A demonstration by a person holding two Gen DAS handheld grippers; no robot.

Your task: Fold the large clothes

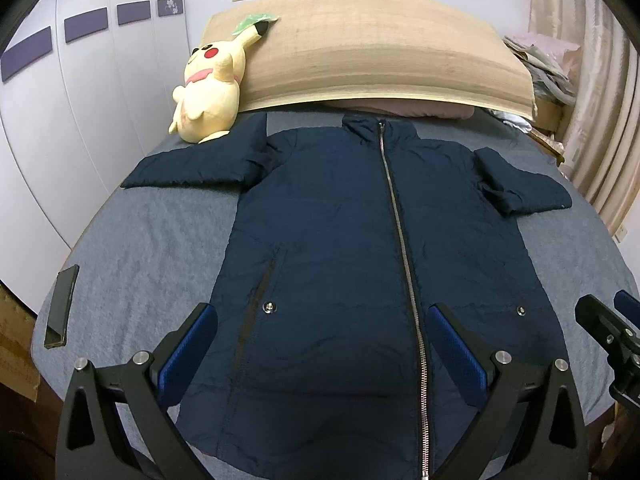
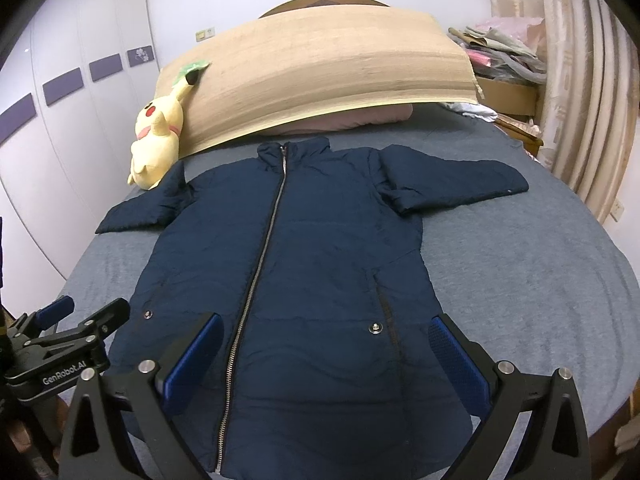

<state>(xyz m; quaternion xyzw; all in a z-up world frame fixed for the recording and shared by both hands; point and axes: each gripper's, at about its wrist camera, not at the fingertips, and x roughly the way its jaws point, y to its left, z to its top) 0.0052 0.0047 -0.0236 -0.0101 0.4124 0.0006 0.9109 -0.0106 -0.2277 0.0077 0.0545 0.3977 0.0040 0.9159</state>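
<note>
A navy padded jacket [image 1: 340, 232] [image 2: 304, 256] lies flat and zipped on the grey bed [image 1: 152, 240], collar toward the headboard, both sleeves spread sideways. Its left sleeve [image 1: 188, 168] reaches toward the plush toy; the right sleeve [image 2: 452, 184] lies bent on the sheet. My left gripper [image 1: 322, 312] hovers open above the hem, left of the zipper [image 1: 404, 248]. My right gripper [image 2: 324, 322] hovers open above the hem, right of the zipper [image 2: 256, 272]. Nothing is between either pair of fingers. Each gripper shows at the edge of the other view: right gripper [image 1: 608, 312], left gripper [image 2: 94, 308].
A yellow plush toy [image 1: 210, 88] leans at the bed's far left corner against a tan mat [image 1: 380, 56] propped over pillows. A dark phone [image 1: 62, 304] lies near the left bed edge. Clutter [image 2: 500, 56] and curtains [image 2: 580, 100] stand at right; wardrobe doors [image 1: 80, 100] at left.
</note>
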